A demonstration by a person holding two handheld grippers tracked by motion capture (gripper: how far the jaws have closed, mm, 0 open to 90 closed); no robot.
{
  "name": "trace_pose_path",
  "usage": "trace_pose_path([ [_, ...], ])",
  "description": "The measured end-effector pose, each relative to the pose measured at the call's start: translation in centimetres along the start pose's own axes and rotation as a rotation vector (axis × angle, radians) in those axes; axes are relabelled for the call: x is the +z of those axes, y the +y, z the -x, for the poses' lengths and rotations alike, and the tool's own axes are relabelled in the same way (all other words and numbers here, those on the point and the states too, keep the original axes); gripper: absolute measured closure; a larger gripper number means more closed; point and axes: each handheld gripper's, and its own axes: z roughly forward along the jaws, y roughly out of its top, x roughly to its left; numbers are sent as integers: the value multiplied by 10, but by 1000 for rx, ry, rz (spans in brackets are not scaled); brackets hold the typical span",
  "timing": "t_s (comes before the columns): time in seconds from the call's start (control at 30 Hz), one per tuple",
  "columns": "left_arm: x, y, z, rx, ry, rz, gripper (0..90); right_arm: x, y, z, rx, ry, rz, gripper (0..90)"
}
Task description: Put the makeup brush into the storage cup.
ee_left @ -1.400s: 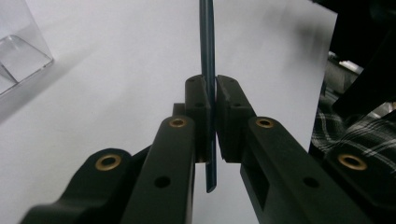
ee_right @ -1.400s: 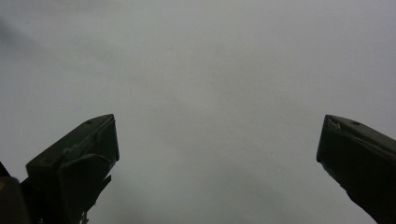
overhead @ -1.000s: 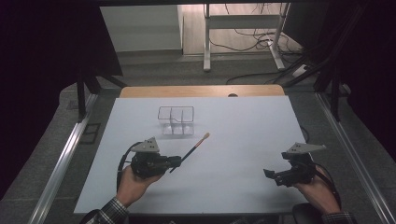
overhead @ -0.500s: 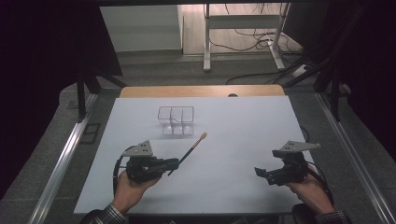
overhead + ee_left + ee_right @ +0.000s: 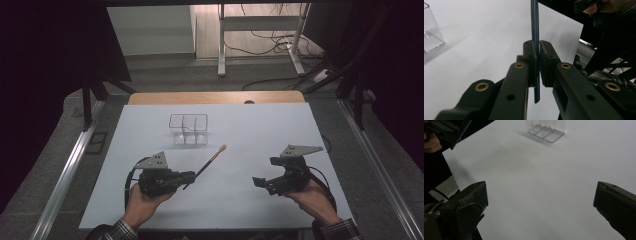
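Dim all round, dark at both sides of the high view; brightest on the white sheet (image 5: 250,130) and the lit floor beyond. Soft, mildly grainy throughout. Blurred close up on the left gripper (image 5: 537,53); faint shadow trailing beside the clear box (image 5: 546,131) ahead of the right gripper (image 5: 540,202).

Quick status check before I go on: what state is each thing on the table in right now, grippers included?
Left gripper: jaws shut on the brush handle.
Brush: held, angled up over the table, pale tip toward the clear organizer.
Right gripper: jaws open, nothing between them.
Clear organizer: upright on the table, compartments look empty.
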Motion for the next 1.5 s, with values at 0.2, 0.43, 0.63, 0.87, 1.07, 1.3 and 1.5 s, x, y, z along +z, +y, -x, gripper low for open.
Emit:
trace_pose_path([
  [0.2, 3, 1, 0, 4, -6, -5, 848, 12, 9, -10, -31, 39, -5, 0],
  [0.43, 9, 1, 2, 13, -18, -15, 848, 26, 22, -22, -27, 90, -11, 0],
  [0.63, 11, 2, 3, 19, -28, -14, 848, 36, 33, -30, 5, 147, -12, 30],
  [0.87, 13, 2, 4, 34, -40, -16, 848, 50, 46, -36, 13, 182, 6, 116],
  [1.07, 15, 2, 5, 44, -41, -21, 848, 59, 54, -38, 20, 213, 16, 237],
  [1.3, 16, 2, 6, 52, -40, -35, 848, 61, 56, -33, 70, 270, 22, 415],
  [1.5, 18, 2, 7, 61, -38, -54, 848, 65, 54, -29, 110, 331, 14, 535],
])
